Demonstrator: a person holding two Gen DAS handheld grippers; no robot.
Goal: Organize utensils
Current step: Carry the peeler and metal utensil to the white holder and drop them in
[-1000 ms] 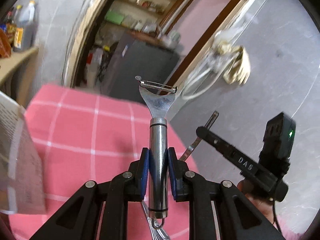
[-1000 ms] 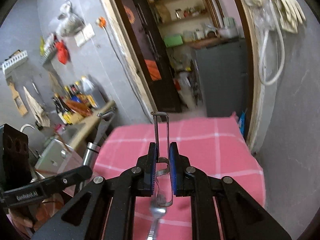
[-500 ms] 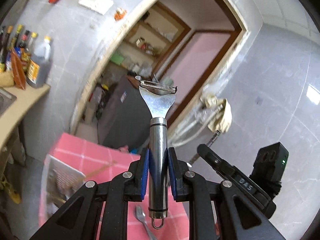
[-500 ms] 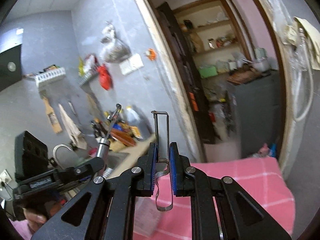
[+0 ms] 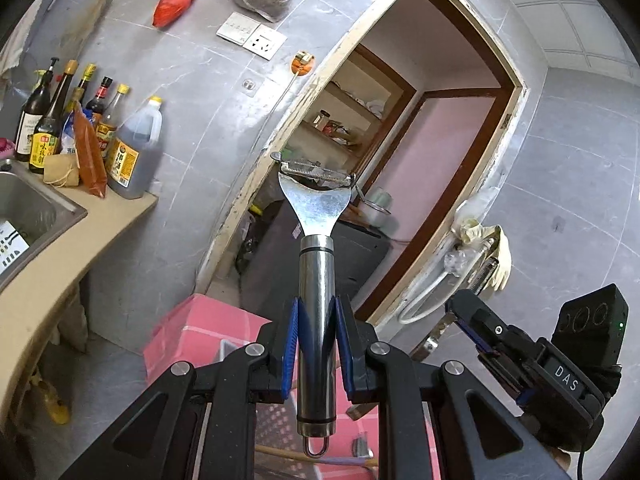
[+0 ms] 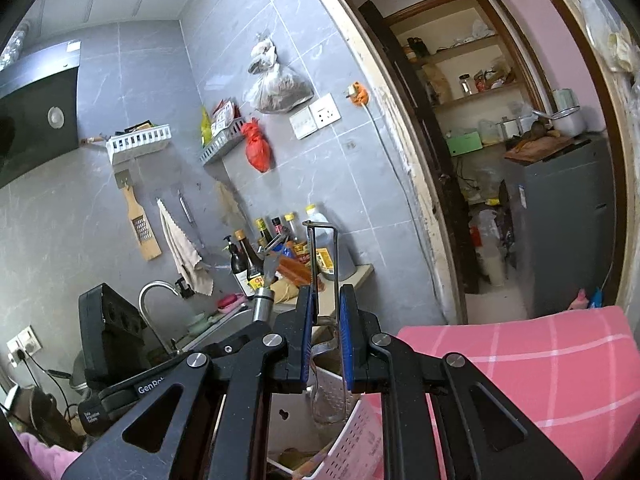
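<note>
— Left gripper first: what is it doing?

— Its blue pads are clamped on the round polished-steel handle of a Y-shaped vegetable peeler, blade end up and away from the camera, hanging loop at the bottom. It is held well above the pink checked tablecloth.

— And the right gripper?

— Also closed on something: a thin flat bent-metal peeler with a wire-frame blade, pinched at its curved strip handle. The frame sticks up between the pads and reads against the row of sauce bottles on the beige counter beyond.

— So which step is this?

— I judge it the carry. Both utensils are off the table and in the air, neither yet put away. Directly below the right gripper sits a white perforated plastic basket, with what look like wooden and metal handles already inside. That seems the likely destination.

— Can the left view see that basket?

— Only a pale perforated wall and a wooden stick low in the frame, behind the fingers; I cannot tell much more.

— What does the next move call for?

— Bringing each gripper over the basket opening, tipping the tool so its handle points down, and lowering before letting go. The steel handle is smooth and heavy, so it would drop fast if released high. The two grippers are close together, so one should probably go in first to avoid a knock.
</note>
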